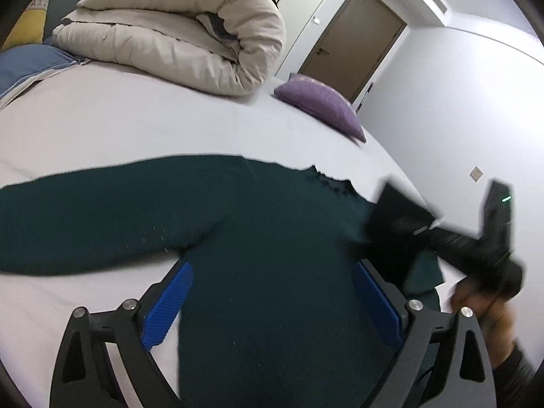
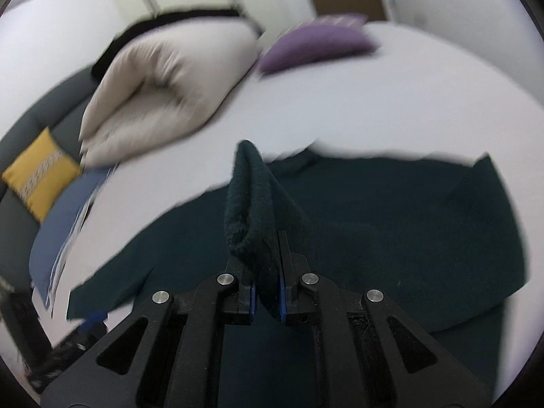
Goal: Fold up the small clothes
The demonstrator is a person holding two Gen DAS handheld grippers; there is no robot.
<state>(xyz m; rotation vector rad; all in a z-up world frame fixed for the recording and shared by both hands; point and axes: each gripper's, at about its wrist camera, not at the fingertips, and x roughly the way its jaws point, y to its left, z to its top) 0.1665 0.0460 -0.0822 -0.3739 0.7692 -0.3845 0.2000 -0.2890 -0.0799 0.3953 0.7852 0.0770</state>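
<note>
A dark green sweater (image 1: 265, 238) is spread flat on a white bed sheet (image 1: 136, 125). Its near sleeve is laid out twd the left of the left wrist view, w/ bare sheet seen above it and below it. Far edge of the bed is taken up by a rolled beige duvet (image 1: 176, 30) and a purple cushion (image 1: 323, 105), the cushion at the bed's rt edge, just beside the white wall (image 1: 459, 102). Btwn the sweater's upper hem and the duvet a broad strip of open sheet is left. A brown door (image 1: 353, 37) is seen beyond the cushion. In the right wrist view a yellow cushion (image 2: 40, 176) on a grey sofa (image 2: 44, 115) and a blue pillow (image 2: 64, 217) are seen past the bed's left side.

Left gripper (image 1: 272, 306) is held wide, blue pads (image 1: 166, 306) spread apart over the sweater body; nothing is pinched btwn them, and contact w/ the cloth cannot be told.

Right gripper (image 2: 267, 272) is clamped narrow on a fold of the sweater: a ridge of knit is lifted up above the fingertips, w/ the rest of the garment lying flat beyond and to the rt. In the left wrist view that gripper is seen blurred at the sweater's rt edge, a hand (image 1: 482, 302) gripping its handle.
</note>
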